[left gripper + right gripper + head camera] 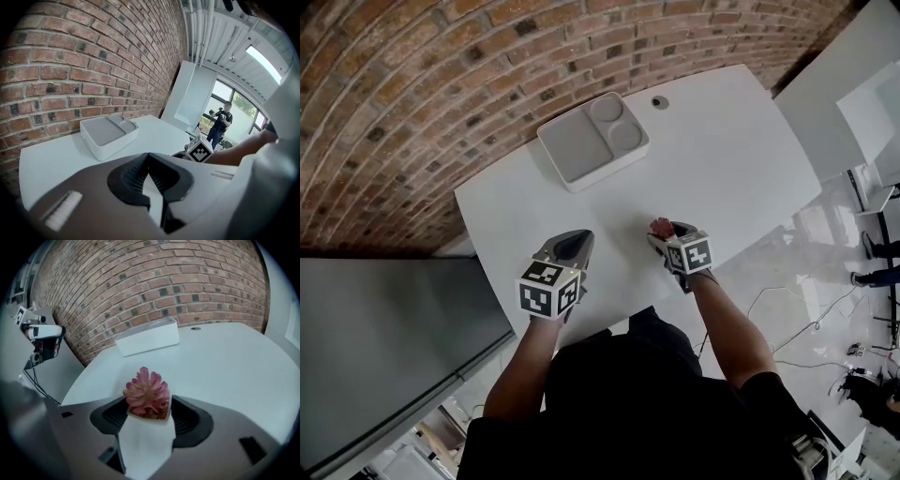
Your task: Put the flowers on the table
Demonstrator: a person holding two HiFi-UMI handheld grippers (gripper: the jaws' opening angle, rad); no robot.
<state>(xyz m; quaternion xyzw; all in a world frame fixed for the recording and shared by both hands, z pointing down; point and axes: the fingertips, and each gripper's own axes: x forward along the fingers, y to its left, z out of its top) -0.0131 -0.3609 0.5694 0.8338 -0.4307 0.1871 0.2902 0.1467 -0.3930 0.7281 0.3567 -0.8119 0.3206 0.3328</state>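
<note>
A small pink flower in a white pot [147,401] sits between the jaws of my right gripper [146,418], which is shut on the pot. In the head view the pink flower [661,227] shows just ahead of the right gripper [668,238], over the near part of the white table [741,150]. My left gripper [572,246] hovers over the table's near left part. Its jaws meet at the tips with nothing between them [149,161].
A white divided tray [591,139] rests at the far side of the table near the brick wall, also seen as the tray [108,135] and the tray [149,337]. A small round hole [660,101] lies beside it. A person [220,123] stands in the distance.
</note>
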